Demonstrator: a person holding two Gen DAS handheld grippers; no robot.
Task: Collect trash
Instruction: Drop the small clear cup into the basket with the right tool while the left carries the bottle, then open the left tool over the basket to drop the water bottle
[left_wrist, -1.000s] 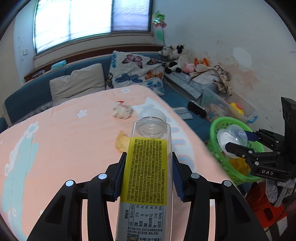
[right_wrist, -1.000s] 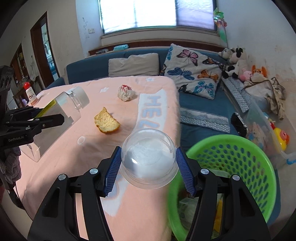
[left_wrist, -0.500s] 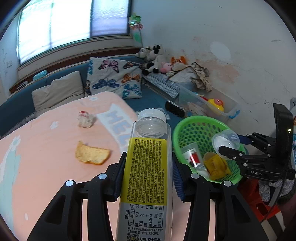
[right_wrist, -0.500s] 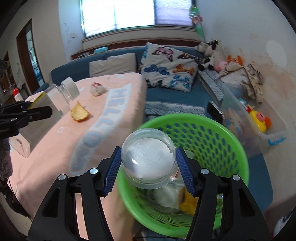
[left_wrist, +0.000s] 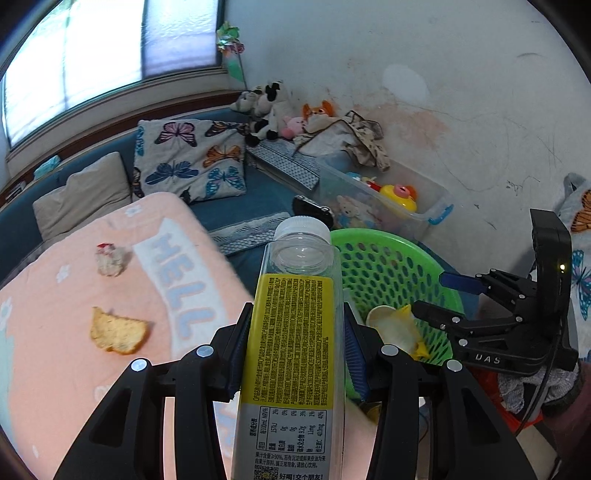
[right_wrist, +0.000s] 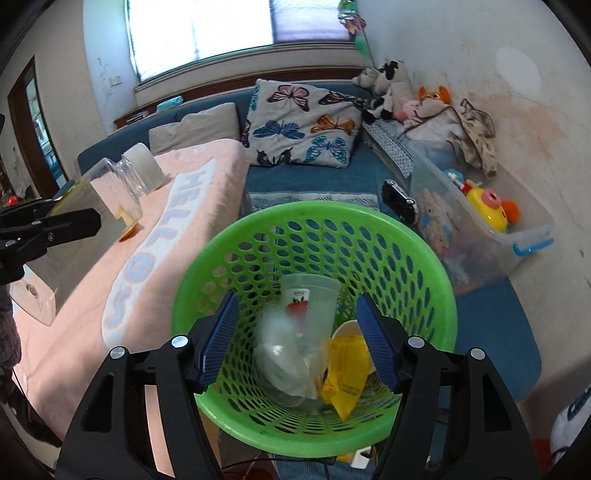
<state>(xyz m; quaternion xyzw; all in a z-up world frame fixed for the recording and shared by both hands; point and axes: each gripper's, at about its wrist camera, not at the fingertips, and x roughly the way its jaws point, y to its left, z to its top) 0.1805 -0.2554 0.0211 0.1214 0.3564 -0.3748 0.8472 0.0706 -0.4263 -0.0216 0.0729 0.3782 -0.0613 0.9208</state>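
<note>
My left gripper (left_wrist: 295, 325) is shut on a clear plastic bottle (left_wrist: 291, 369) with a yellow label and holds it beside the near rim of the green basket (left_wrist: 369, 236). It also shows at the left of the right wrist view, with the bottle (right_wrist: 92, 206) in it. Over the basket (right_wrist: 314, 210), my right gripper (right_wrist: 295, 301) has its jaws opening, nothing pressed between the pads. A clear dome lid (right_wrist: 277, 343), blurred, lies below them among a clear cup (right_wrist: 306, 295) and a yellow wrapper (right_wrist: 343, 373). A bread piece (left_wrist: 118, 332) and a crumpled wad (left_wrist: 110, 256) lie on the pink blanket.
A clear storage bin (right_wrist: 480, 221) full of toys stands against the wall just right of the basket. Behind it is a blue sofa with a butterfly pillow (right_wrist: 303, 122) and plush toys (right_wrist: 388, 85). A small black object (right_wrist: 399, 201) lies by the bin.
Both grippers swung right, from over the pink blanket to the green basket. The right jaws widened and the dome lid left them and dropped into the basket. The left still grips the bottle.
</note>
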